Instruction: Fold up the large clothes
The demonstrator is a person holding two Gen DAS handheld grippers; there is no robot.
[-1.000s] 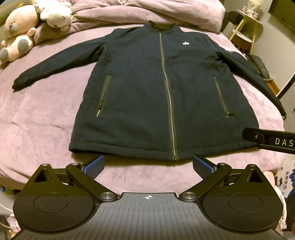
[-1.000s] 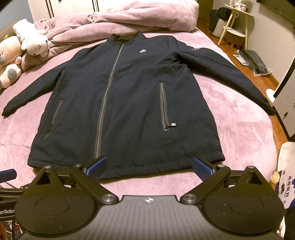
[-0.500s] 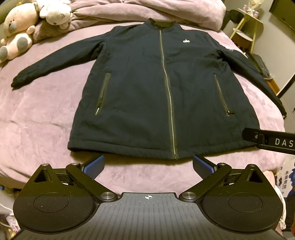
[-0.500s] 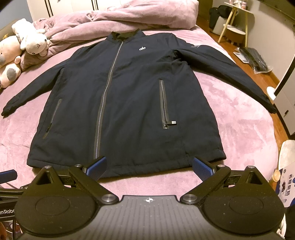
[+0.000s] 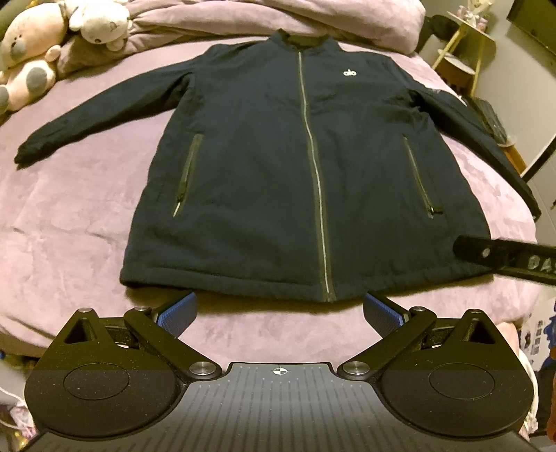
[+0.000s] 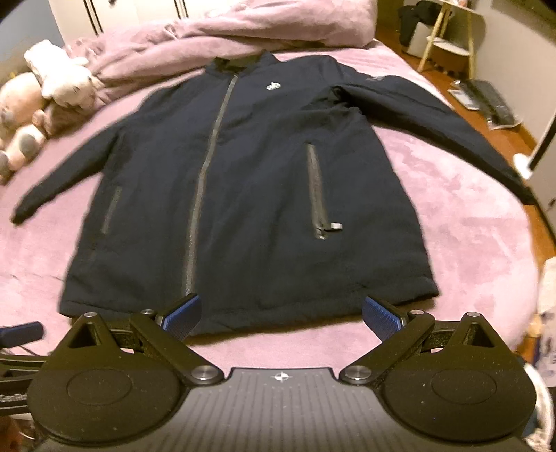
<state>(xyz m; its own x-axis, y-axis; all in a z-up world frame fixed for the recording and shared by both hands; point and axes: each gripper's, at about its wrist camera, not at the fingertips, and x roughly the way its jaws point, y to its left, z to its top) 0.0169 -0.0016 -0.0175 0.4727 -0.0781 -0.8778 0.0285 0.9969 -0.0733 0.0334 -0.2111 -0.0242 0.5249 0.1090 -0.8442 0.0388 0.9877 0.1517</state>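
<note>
A dark navy zip jacket (image 5: 264, 174) lies flat and face up on the pink bed (image 5: 69, 215), both sleeves spread out; it also shows in the right wrist view (image 6: 257, 194). My left gripper (image 5: 279, 313) is open and empty, just in front of the hem near the zipper's bottom end. My right gripper (image 6: 281, 314) is open and empty, just in front of the hem's right half. The right gripper's body shows in the left wrist view (image 5: 507, 260) over the jacket's right hem corner.
Stuffed toys (image 5: 38, 45) sit at the far left of the bed. A bunched pink duvet (image 6: 250, 27) lies behind the collar. A yellow side table (image 6: 448, 38) and a bagged keyboard (image 6: 490, 101) are on the floor to the right.
Both grippers have moved forward toward the jacket's hem; the right wrist view is now motion-blurred. Both stay open. The jacket has not moved.
</note>
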